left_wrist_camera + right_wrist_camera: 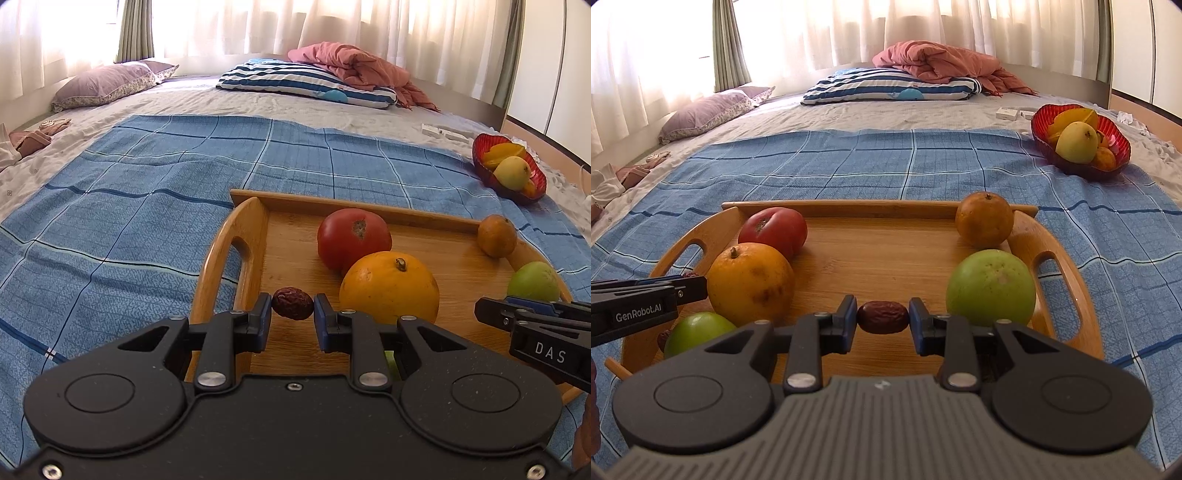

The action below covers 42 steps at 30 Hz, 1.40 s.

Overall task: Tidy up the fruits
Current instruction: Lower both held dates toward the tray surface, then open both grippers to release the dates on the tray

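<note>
Both pinched shut, left gripper [293, 308] on a date [293, 303], right gripper [882, 316] on another date [882, 317], low over wooden tray [871, 212] among orange [750, 282], tomato [774, 230], green apples, likely sorting small fruit together.

You face strong daylight through the sheer curtains [886, 33], blown out to glare there. Below them everything is sharp; fisheye bending grows toward the dark corners.
</note>
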### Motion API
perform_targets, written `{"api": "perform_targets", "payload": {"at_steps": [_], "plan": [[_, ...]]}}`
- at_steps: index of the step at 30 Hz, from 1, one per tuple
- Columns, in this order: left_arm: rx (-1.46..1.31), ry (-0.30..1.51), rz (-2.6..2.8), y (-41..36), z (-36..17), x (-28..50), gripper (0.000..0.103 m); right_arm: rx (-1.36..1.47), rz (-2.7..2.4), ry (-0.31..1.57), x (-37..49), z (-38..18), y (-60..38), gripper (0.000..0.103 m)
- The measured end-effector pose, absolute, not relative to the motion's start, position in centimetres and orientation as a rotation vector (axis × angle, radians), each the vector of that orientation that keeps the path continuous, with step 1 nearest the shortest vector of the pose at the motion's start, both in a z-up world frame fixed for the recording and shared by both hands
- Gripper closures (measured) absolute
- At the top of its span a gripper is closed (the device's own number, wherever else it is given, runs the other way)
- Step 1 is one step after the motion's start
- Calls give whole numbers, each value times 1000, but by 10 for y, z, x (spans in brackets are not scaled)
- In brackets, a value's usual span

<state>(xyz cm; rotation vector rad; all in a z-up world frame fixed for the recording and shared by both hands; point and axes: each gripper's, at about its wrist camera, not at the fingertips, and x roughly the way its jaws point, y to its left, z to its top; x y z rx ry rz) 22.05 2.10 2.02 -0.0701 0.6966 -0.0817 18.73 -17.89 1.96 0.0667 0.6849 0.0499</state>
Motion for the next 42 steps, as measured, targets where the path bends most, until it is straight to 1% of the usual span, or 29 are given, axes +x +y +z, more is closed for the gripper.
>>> {"api": "perform_targets", "payload": {"at_steps": [26, 28, 30, 32, 35, 38, 40, 42], "plan": [[-78, 702, -77, 22, 15, 225, 79, 13, 37, 670, 186, 16, -172, 64], [-78, 703, -71, 22, 15, 225, 75, 14, 38, 669, 186, 16, -172, 61], [-79, 705, -69, 23, 15, 225, 66, 16, 40, 668, 186, 16, -172, 59], [-74, 700, -73, 22, 16, 223, 62, 18, 42, 667, 185, 17, -172, 55], [-69, 688, -71, 23, 19, 219, 52, 24, 46, 665, 184, 17, -172, 55], [-69, 679, -68, 23, 23, 215, 49, 30, 51, 663, 183, 19, -172, 53], [-71, 675, -65, 24, 26, 212, 45, 26, 53, 655, 180, 21, -171, 49], [-77, 667, -68, 26, 29, 209, 40, 20, 56, 645, 178, 23, -170, 48]]}}
